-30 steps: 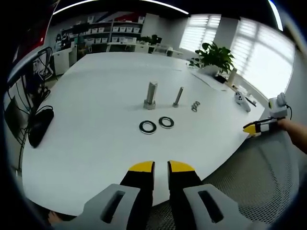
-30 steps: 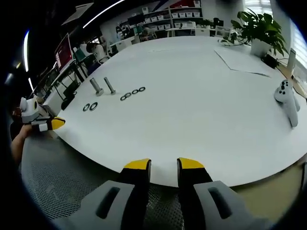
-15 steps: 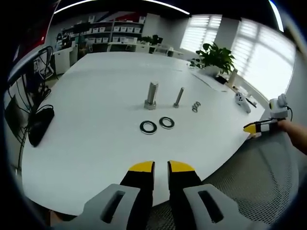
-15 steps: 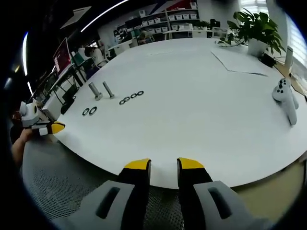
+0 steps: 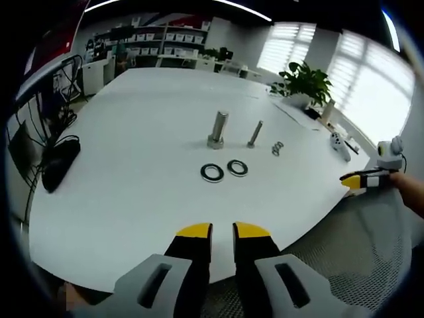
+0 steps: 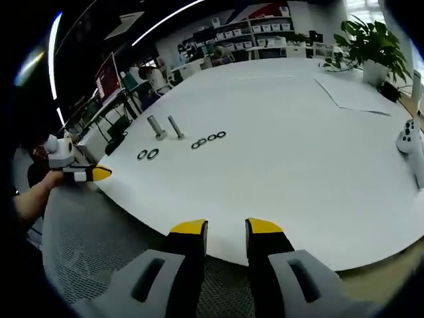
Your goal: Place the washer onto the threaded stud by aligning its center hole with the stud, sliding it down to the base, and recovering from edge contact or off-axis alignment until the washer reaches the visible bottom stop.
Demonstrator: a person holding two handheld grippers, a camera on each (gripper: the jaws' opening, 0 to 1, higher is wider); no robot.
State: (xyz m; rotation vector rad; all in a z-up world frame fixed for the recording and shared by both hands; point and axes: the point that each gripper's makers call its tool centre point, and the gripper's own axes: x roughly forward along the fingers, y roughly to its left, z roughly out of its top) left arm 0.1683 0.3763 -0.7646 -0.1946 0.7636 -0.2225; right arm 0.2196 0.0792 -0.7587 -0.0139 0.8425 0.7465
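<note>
L gripper (image 5: 222, 230) hangs at the near table (image 5: 132, 132) edge, jaws a narrow gap apart, holding nothing; ahead of it lie 2 washers (image 5: 224, 170) side by side, w/ the thick stud (image 5: 217, 129) and thin stud (image 5: 255, 134) upright just beyond. R gripper (image 6: 225, 226) also slightly apart & empty, off the table edge, studs and washers well ahead to its left; small rings (image 6: 208, 140) lie in a row right of the studs.

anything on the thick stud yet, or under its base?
Nothing is on the thick stud; it stands bare on the white table. Both large washers lie flat in front of it. Its base hides whatever is underneath.
</note>
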